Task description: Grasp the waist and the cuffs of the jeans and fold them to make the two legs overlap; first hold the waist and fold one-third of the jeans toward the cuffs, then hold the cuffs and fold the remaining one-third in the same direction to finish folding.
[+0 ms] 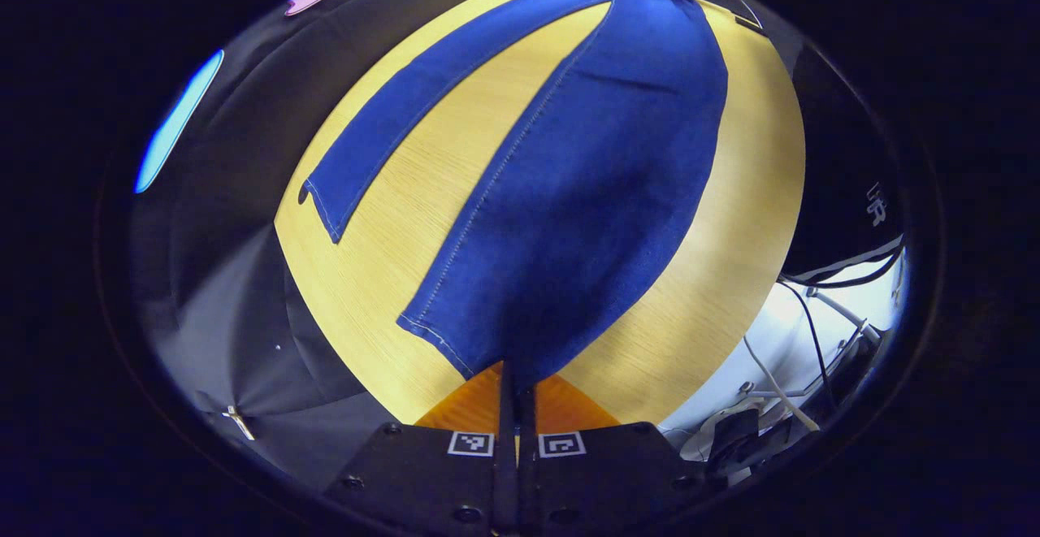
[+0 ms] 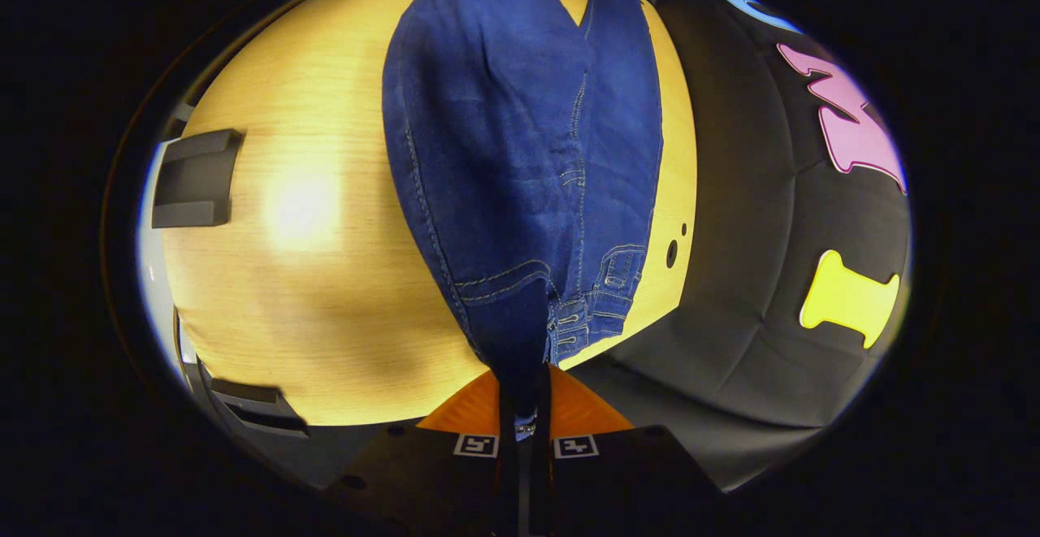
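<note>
The light wooden counter (image 1: 366, 277) carries the dark blue denim jeans (image 1: 569, 196), legs spread apart. The left gripper (image 1: 517, 395), low and level, has its fingers clamped on one cuff. The right gripper (image 2: 524, 407) likewise pinches the waist.

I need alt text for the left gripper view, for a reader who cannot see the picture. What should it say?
The left gripper is shut on the cuff of one leg of blue jeans, lifting it above a light wooden table. The other leg lies flat on the table, stretching away toward the waist at the far edge.
</note>
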`<action>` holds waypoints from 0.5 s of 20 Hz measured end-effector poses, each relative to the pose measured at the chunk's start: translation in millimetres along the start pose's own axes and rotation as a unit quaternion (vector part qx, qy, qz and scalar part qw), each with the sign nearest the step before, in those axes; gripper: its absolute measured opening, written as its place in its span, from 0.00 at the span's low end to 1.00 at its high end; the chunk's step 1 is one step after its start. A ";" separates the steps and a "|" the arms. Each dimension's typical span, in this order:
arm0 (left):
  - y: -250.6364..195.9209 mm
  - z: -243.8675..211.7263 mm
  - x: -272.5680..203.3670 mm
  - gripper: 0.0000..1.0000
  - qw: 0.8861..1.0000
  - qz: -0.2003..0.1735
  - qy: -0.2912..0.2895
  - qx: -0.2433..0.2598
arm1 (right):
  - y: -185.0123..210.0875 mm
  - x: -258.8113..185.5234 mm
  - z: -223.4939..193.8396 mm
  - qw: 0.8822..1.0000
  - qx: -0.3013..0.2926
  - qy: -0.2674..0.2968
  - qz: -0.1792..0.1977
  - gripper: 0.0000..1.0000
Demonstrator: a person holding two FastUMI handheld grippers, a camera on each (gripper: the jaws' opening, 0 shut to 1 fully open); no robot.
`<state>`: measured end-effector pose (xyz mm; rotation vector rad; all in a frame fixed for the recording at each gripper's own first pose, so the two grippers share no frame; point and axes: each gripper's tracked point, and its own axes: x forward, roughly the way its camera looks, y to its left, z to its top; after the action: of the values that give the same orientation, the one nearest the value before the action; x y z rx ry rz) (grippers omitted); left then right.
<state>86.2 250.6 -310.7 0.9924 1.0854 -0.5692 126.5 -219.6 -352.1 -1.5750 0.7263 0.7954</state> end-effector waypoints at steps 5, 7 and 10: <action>7.7 17.9 -13.1 0.02 1.000 -0.020 -0.006 0.005 | -16.2 -12.5 6.2 1.000 0.003 -0.019 0.014 0.08; 7.4 27.1 -20.7 0.09 0.999 -0.051 -0.010 -0.007 | -32.6 -19.1 8.5 0.999 0.017 -0.025 0.015 0.08; 39.1 61.4 -38.8 0.06 0.993 -0.102 -0.021 -0.050 | -98.4 -25.4 19.8 0.999 0.020 -0.046 -0.009 0.08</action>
<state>130.4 212.1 -252.6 0.7833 1.1734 -0.6917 189.8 -185.8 -277.4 -1.4980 0.6569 0.8303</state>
